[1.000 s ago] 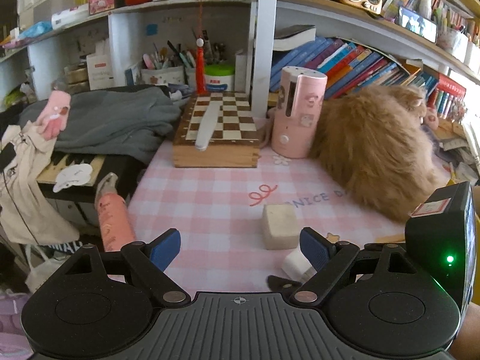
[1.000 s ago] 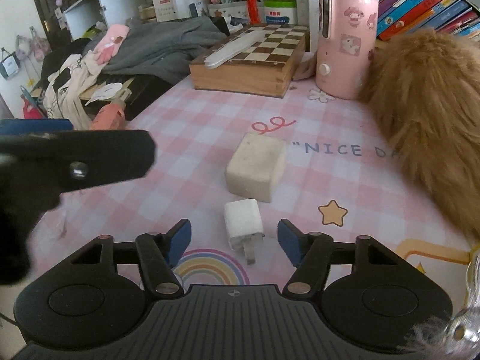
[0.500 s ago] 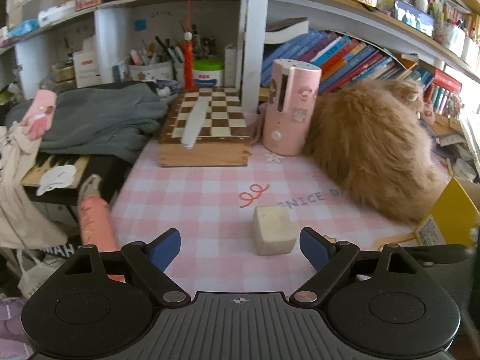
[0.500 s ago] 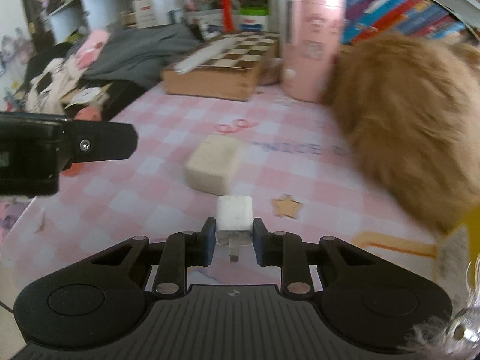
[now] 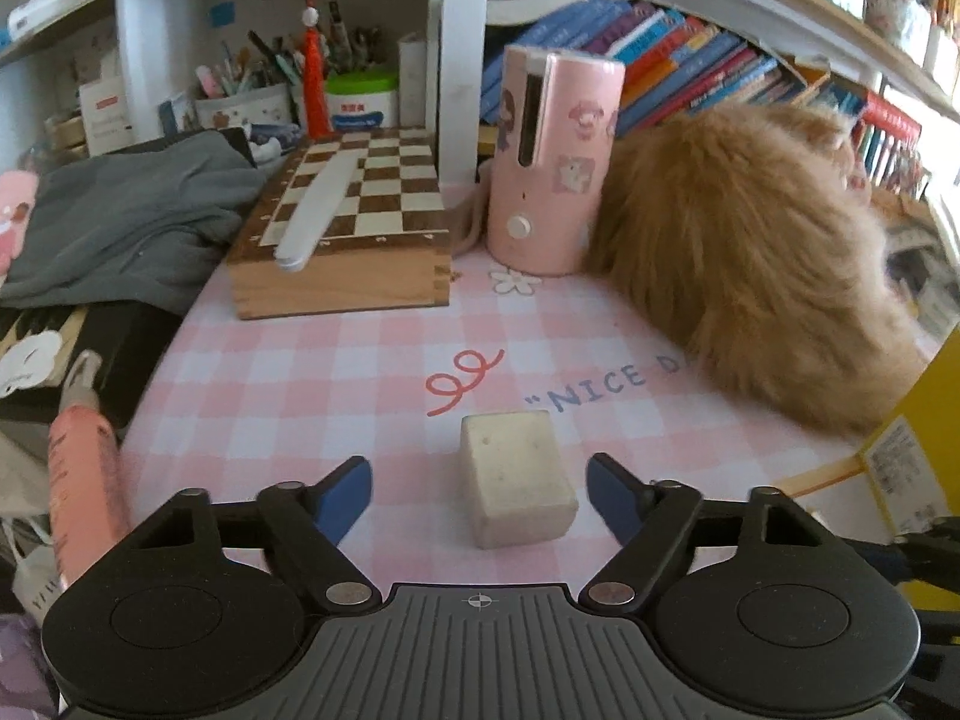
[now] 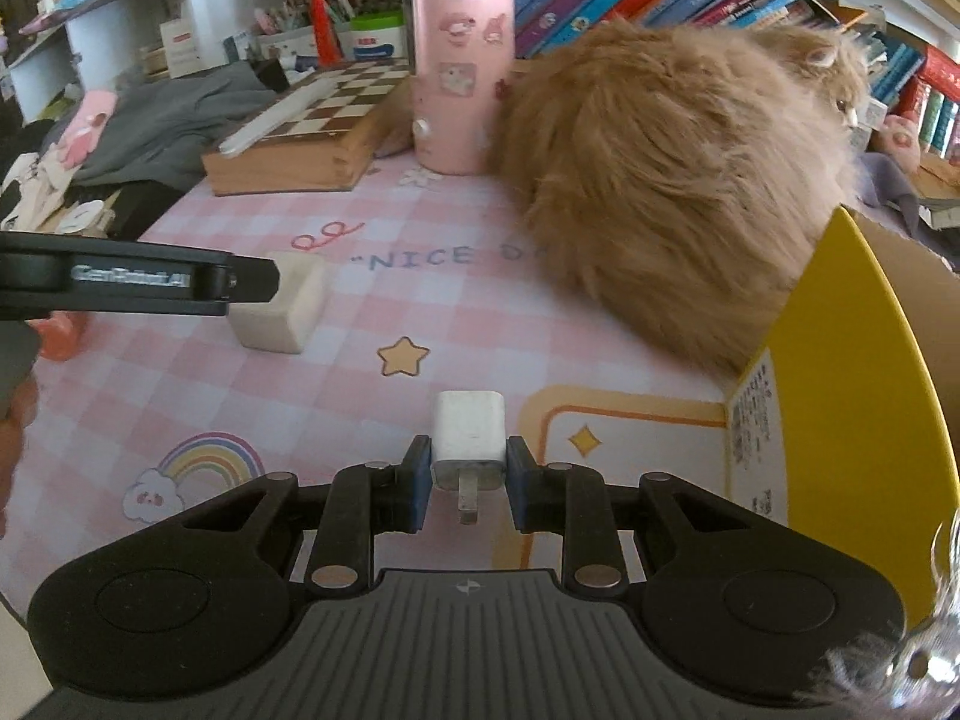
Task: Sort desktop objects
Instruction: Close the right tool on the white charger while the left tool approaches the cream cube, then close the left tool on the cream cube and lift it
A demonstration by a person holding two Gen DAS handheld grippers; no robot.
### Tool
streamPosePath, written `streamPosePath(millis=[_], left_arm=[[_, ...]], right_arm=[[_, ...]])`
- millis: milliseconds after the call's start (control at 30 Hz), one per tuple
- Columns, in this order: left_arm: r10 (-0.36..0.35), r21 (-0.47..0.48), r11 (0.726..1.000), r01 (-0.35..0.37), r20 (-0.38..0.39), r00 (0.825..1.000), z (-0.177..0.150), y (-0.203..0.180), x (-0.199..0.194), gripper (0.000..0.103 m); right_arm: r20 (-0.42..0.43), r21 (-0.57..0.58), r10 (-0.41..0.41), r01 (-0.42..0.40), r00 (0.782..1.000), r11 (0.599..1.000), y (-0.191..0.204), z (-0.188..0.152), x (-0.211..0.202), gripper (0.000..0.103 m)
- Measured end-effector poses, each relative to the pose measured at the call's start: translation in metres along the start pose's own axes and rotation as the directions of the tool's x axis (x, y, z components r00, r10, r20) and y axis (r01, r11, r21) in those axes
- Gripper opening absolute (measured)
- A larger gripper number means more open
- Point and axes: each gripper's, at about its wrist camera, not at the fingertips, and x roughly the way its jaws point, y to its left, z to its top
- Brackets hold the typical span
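Two tongs: right gripper (image 6: 468, 489) clenched the white charger (image 6: 468, 433); left gripper (image 5: 480, 495), closing, straddled the block (image 5: 513, 477) untouched on the pink checked mat (image 5: 288, 396).

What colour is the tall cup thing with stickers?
Pink: the tall sticker-covered cylinder, clearest in the right wrist view.

The pink checked mat (image 5: 336, 384) carries blue lettering: "NICE D", with an opening quotation mark, and the rest runs under the cat (image 5: 750, 252). The right wrist view gives the same wording on the mat.

The side of the left gripper (image 6: 138, 283) bears pale raised lettering, blurred; not legible.

The yellow box (image 6: 840, 396) has a white label of small print, too fine to read.

Book spines (image 5: 678, 66) and the green-lidded tub (image 5: 360, 99) bear print, unreadable.
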Motion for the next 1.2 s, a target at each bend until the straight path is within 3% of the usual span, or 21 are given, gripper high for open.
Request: streamPosePath(millis=[167, 233, 400, 533, 700, 767, 833, 933, 1033, 1200], left_arm=[[-0.008, -0.007, 1.000, 0.007, -0.010, 1.000, -0.004, 0.000, 0.008, 0.059], [-0.032, -0.013, 0.999, 0.031, -0.005, 0.999, -0.006, 0.000, 0.006, 0.040], [-0.047, -0.001, 0.999, 0.047, -0.001, 0.999, -0.008, -0.005, -0.002, 0.015], [-0.082, -0.049, 0.995, 0.082, 0.003, 0.997, -0.009, 0.002, -0.018, 0.004], [-0.061, -0.040, 0.997, 0.061, -0.005, 0.998, -0.014, 0.006, -0.024, 0.005], [-0.041, -0.028, 0.999, 0.041, -0.002, 0.999, -0.015, 0.005, -0.025, 0.015], [-0.037, 0.004, 0.999, 0.037, 0.016, 0.999, -0.016, 0.001, -0.027, 0.041], [-0.030, 0.044, 0.999, 0.027, 0.059, 0.998, -0.017, -0.006, -0.032, 0.068], [-0.035, 0.053, 0.998, 0.032, 0.053, 0.998, -0.015, -0.010, -0.026, 0.071], [0.025, 0.022, 0.999, -0.024, -0.050, 0.998, -0.010, -0.010, 0.001, 0.071]], right_arm=[[-0.015, -0.013, 0.009, -0.009, 1.000, 1.000, 0.000, 0.000, 0.003, 0.023], [-0.019, -0.026, 0.013, -0.014, 1.000, 1.000, 0.002, -0.001, 0.004, 0.023], [-0.032, -0.042, 0.023, -0.025, 0.999, 0.999, 0.002, 0.000, 0.008, 0.023], [-0.038, -0.056, 0.036, -0.038, 0.999, 0.998, 0.004, 0.000, 0.009, 0.023], [-0.045, -0.056, 0.042, -0.044, 0.998, 0.997, 0.004, -0.001, 0.011, 0.023], [-0.045, -0.060, 0.039, -0.042, 0.998, 0.997, 0.004, -0.003, 0.011, 0.023], [-0.043, -0.062, 0.040, -0.042, 0.998, 0.997, 0.004, -0.003, 0.010, 0.023], [-0.044, -0.061, 0.042, -0.044, 0.998, 0.997, 0.004, -0.004, 0.009, 0.023], [-0.046, -0.062, 0.042, -0.045, 0.998, 0.997, 0.004, -0.005, 0.008, 0.024], [-0.044, -0.075, 0.039, -0.042, 0.998, 0.996, 0.006, -0.006, 0.008, 0.025]])
